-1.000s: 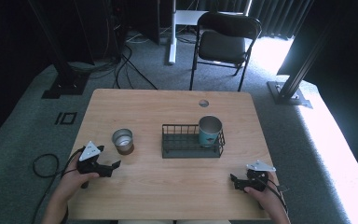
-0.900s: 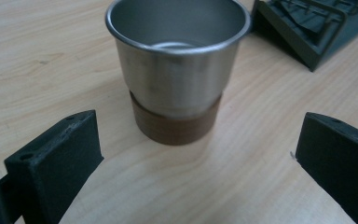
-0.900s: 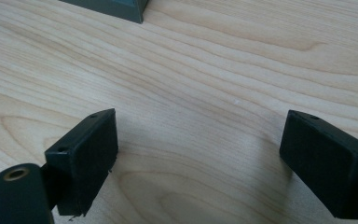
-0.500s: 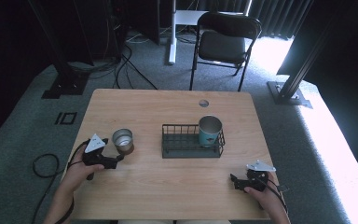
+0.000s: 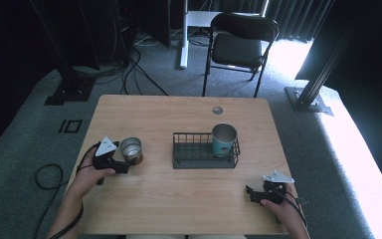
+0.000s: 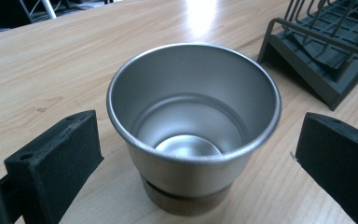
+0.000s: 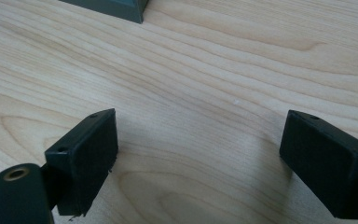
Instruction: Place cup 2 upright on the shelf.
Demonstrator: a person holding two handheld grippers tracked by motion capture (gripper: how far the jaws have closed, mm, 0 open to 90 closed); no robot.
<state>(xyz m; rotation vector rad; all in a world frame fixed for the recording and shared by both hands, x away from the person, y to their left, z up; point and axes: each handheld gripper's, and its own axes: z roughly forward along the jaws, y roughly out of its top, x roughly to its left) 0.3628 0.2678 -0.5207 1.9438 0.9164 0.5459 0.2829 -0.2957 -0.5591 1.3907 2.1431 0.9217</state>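
Note:
A steel cup (image 5: 131, 149) with a brown base stands upright on the left part of the wooden table (image 5: 179, 199). My left gripper (image 5: 124, 162) is open around it; in the left gripper view the cup (image 6: 193, 126) sits between the two black jaws with gaps on both sides. A teal cup (image 5: 224, 140) stands in the right end of a dark wire rack (image 5: 194, 152) at the table's middle. My right gripper (image 5: 251, 191) rests open near the front right edge, its jaws over bare wood (image 7: 200, 140).
A round cable hole (image 5: 217, 110) is near the table's far edge. A black folding chair (image 5: 238, 45) stands behind the table. The rack's corner (image 6: 317, 60) lies just right of the steel cup in the left gripper view.
My left gripper has moved right and forward until its open jaws came around the steel cup. The right gripper has stayed put.

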